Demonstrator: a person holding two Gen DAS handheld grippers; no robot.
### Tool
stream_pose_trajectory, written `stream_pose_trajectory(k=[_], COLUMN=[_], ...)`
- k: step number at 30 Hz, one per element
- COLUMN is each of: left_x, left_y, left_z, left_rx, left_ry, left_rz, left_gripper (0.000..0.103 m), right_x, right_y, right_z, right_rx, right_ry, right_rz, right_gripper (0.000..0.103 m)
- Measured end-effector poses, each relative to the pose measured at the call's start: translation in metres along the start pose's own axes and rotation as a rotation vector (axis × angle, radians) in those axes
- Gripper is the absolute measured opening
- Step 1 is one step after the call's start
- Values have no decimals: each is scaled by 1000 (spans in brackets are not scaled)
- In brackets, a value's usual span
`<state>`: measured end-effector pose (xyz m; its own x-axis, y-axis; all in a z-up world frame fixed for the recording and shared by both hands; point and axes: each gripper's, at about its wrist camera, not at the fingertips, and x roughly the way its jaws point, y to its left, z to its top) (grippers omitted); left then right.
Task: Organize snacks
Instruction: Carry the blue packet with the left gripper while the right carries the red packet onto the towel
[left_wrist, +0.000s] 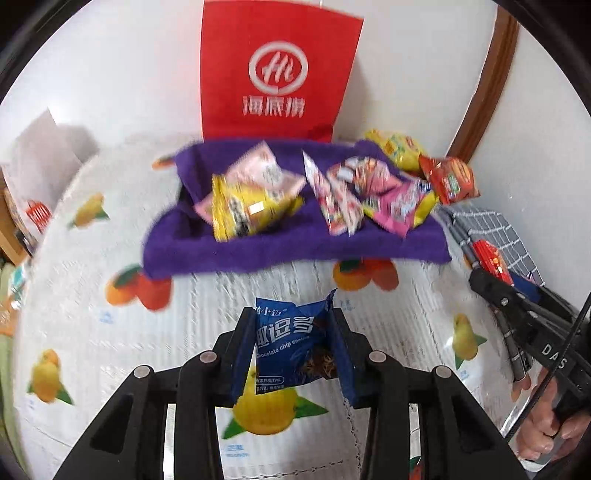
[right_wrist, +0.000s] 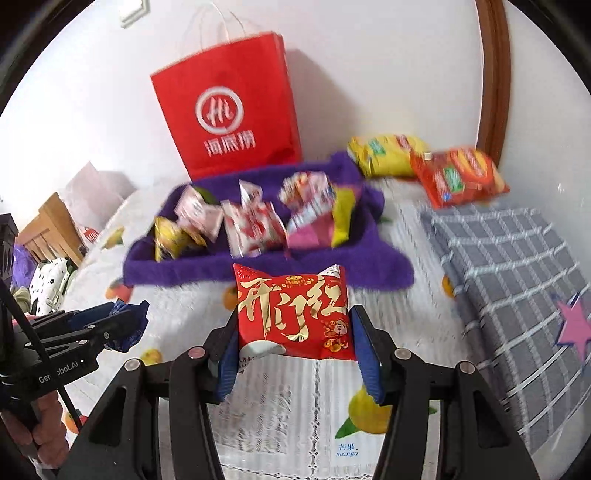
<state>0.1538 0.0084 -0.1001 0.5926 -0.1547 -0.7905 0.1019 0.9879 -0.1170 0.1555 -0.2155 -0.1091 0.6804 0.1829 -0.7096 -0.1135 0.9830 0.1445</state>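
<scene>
Left gripper (left_wrist: 291, 343) clamped on a small blue foil chocolate-chip cookie packet (left_wrist: 291, 343), held above the white fruit-print quilted cover (left_wrist: 92, 314). Right gripper (right_wrist: 295, 332) clamped on a red foil snack packet with gold characters (right_wrist: 295, 314), pads pressing both its side edges, also clear of the cover. Beyond both: a purple fluffy towel (right_wrist: 258, 269) spread on the cover, with a loose pile of pink, white and yellow snack packets (left_wrist: 314, 192) on it, blurred. Red paper carrier bag with white logo (right_wrist: 229, 118) stands upright behind the towel against the wall. Yellow chip bag (right_wrist: 384, 153) and orange-red snack bag (right_wrist: 458, 175) lie right of the towel, near a grey checked cloth (right_wrist: 509, 258).
</scene>
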Motion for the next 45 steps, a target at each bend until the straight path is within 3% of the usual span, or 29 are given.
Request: stream_pose_trajectory(k=[10,17,27,34,45], left_x=[-39,-45,-15,19,63], left_y=[3,9,25,39,41], left_z=[53,82,118,140,155], left_rx=[20,26,33,4,38], left_ry=[-88,-120,-125,-105,-86], left_rz=[19,32,67,58,98], left_gripper=[38,38,38,38,38], right_x=[-34,-29,6,56,112], right_y=[16,27,34,33,34], right_z=[61,98,134,147,163], right_rx=[-11,-30,-50,-47,-27], right_ry=[-71,-99,-102,-57,-52], right_rz=[3,31,42,43,63], right_gripper=[54,54,54,54,54])
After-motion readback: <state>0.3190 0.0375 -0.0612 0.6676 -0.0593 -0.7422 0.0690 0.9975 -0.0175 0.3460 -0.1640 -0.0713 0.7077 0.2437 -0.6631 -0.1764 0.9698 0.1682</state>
